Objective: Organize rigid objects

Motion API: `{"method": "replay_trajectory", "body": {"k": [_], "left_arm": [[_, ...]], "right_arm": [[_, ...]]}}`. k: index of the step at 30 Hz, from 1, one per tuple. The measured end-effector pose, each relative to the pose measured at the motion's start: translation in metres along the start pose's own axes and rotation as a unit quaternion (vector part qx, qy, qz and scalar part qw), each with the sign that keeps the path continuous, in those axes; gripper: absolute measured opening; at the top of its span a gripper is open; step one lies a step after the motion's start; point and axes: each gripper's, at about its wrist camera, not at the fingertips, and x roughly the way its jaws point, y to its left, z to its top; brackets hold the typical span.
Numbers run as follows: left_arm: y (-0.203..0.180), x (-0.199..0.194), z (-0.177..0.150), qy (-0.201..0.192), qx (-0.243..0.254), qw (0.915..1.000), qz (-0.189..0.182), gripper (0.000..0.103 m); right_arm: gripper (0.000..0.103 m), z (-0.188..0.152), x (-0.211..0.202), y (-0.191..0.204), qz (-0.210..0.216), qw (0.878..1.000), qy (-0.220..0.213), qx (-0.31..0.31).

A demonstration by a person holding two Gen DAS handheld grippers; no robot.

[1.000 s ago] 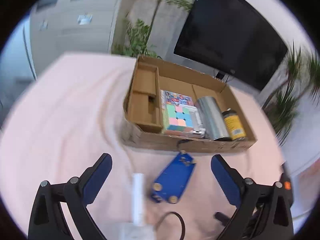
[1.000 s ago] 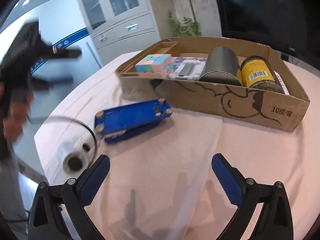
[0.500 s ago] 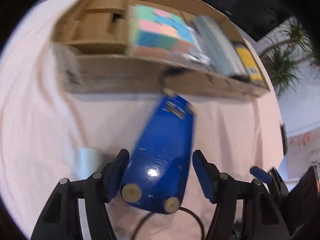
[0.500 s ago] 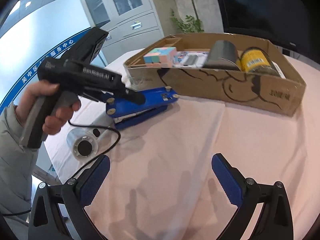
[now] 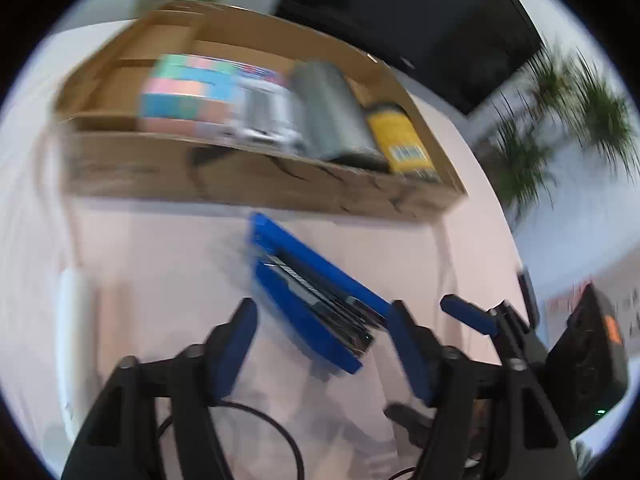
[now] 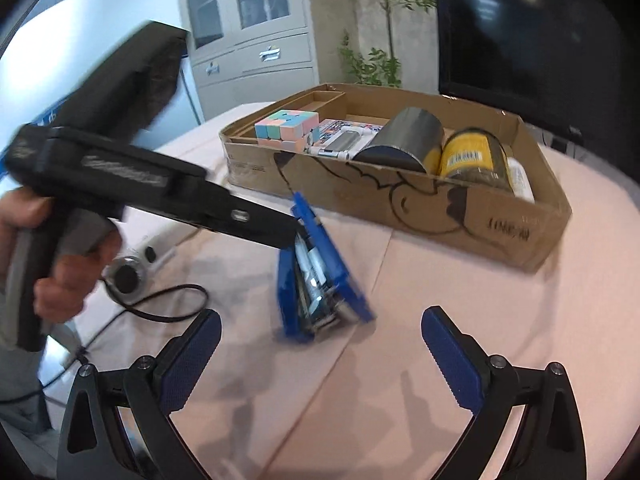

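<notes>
A blue stapler (image 5: 308, 292) lies tipped on its side on the pink cloth, its metal insides showing (image 6: 316, 280). My left gripper (image 5: 320, 340) straddles its near end; the jaws are opening, the right pad close against the stapler's top arm, the left pad apart from it. From the right wrist view, one left finger (image 6: 260, 226) reaches down to the stapler's far end. My right gripper (image 6: 320, 344) stands open and empty just in front of the stapler. Behind it sits the cardboard box (image 6: 400, 200).
The box holds a pastel cube (image 6: 288, 128), a white device (image 6: 344, 144), a silver cylinder (image 6: 408, 140) and a yellow-labelled jar (image 6: 472, 156). A clear tape roll (image 6: 128, 276) and a black cable (image 6: 168, 304) lie left of the stapler. A person's hand (image 6: 68, 280) grips the left handle.
My left gripper dropped down over the stapler and narrowed its jaws around it. The stapler went from lying flat to resting on its side. The right gripper edged slightly closer.
</notes>
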Motion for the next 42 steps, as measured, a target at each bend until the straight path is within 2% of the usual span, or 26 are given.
{"method": "replay_trajectory", "body": {"k": [4, 6, 7, 9, 10, 14, 16, 17, 18, 19, 20, 22, 23, 24, 27, 28, 31, 33, 36, 38, 39, 40, 41, 42], "left_arm": [[0.023, -0.018, -0.009, -0.033, -0.051, 0.9982, 0.003, 0.071], [0.031, -0.019, -0.011, -0.030, -0.059, 0.9978, 0.006, 0.071], [0.035, -0.016, -0.011, -0.026, -0.063, 0.9977, 0.006, 0.071], [0.039, -0.013, -0.011, -0.021, -0.064, 0.9977, 0.006, 0.071], [0.039, -0.011, -0.011, -0.019, -0.062, 0.9979, 0.005, 0.071], [0.039, -0.008, -0.010, -0.016, -0.059, 0.9981, -0.005, 0.071], [0.038, -0.006, -0.009, -0.014, -0.059, 0.9981, -0.010, 0.071], [0.034, -0.001, -0.008, -0.012, -0.058, 0.9981, -0.013, 0.071], [0.033, 0.001, -0.008, -0.010, -0.059, 0.9981, -0.016, 0.071], [0.031, 0.003, -0.008, -0.007, -0.059, 0.9981, -0.019, 0.071], [0.030, 0.005, -0.007, -0.005, -0.057, 0.9981, -0.021, 0.071], [0.025, 0.013, -0.008, 0.000, -0.054, 0.9983, -0.024, 0.071], [0.023, 0.016, -0.008, 0.002, -0.052, 0.9982, -0.027, 0.071], [0.022, 0.019, -0.007, 0.005, -0.051, 0.9982, -0.031, 0.071], [0.015, 0.031, -0.007, 0.012, -0.048, 0.9981, -0.036, 0.071], [0.013, 0.034, -0.007, 0.015, -0.047, 0.9981, -0.038, 0.071], [0.007, 0.040, -0.007, 0.020, -0.043, 0.9980, -0.043, 0.071], [0.004, 0.041, -0.007, 0.019, -0.039, 0.9981, -0.043, 0.071], [0.002, 0.043, -0.007, 0.019, -0.036, 0.9984, -0.041, 0.071], [0.002, 0.045, -0.006, 0.018, -0.042, 0.9980, -0.045, 0.071], [0.001, 0.047, -0.006, 0.019, -0.042, 0.9978, -0.046, 0.071], [0.000, 0.049, -0.006, 0.021, -0.040, 0.9978, -0.048, 0.071], [-0.002, 0.051, -0.006, 0.021, -0.038, 0.9978, -0.049, 0.071], [-0.003, 0.052, -0.006, 0.022, -0.037, 0.9978, -0.051, 0.071]], "right_arm": [[0.094, 0.010, 0.030, 0.004, 0.033, 0.999, 0.018, -0.011], [0.086, 0.011, 0.045, 0.005, 0.037, 0.999, 0.028, -0.012], [0.076, 0.011, 0.055, 0.004, 0.036, 0.999, 0.039, -0.009], [0.068, 0.011, 0.069, 0.002, 0.017, 0.998, 0.058, -0.010], [0.067, 0.011, 0.075, 0.002, 0.011, 0.997, 0.072, -0.009], [0.063, 0.011, 0.071, 0.002, 0.009, 0.997, 0.072, 0.006], [0.061, 0.010, 0.065, -0.008, 0.030, 0.996, 0.069, 0.054], [0.058, 0.008, 0.060, -0.020, 0.059, 0.990, 0.067, 0.105], [0.056, 0.005, 0.056, -0.034, 0.098, 0.979, 0.069, 0.162], [0.050, 0.000, 0.051, -0.049, 0.132, 0.964, 0.068, 0.221], [0.049, -0.006, 0.048, -0.062, 0.155, 0.947, 0.068, 0.272], [0.049, -0.022, 0.040, -0.083, 0.189, 0.918, 0.055, 0.344], [0.050, -0.027, 0.034, -0.088, 0.183, 0.917, 0.053, 0.351], [0.051, -0.028, 0.029, -0.089, 0.169, 0.923, 0.051, 0.343], [0.063, -0.018, 0.000, -0.087, 0.071, 0.956, 0.038, 0.283], [0.070, -0.015, -0.005, -0.087, 0.049, 0.960, 0.037, 0.274], [0.072, -0.004, -0.021, -0.086, -0.030, 0.976, 0.025, 0.217], [0.072, 0.000, -0.021, -0.085, -0.049, 0.980, 0.036, 0.192], [0.072, 0.008, -0.024, -0.075, -0.023, 0.986, 0.038, 0.158], [0.071, 0.012, -0.021, -0.063, -0.029, 0.991, 0.039, 0.126], [0.069, 0.013, -0.014, -0.058, -0.036, 0.992, 0.044, 0.113], [0.057, 0.013, -0.003, -0.057, -0.040, 0.991, 0.060, 0.114], [0.040, 0.012, 0.007, -0.055, -0.049, 0.989, 0.073, 0.117], [0.034, 0.013, 0.017, -0.058, -0.066, 0.987, 0.087, 0.120]]}}
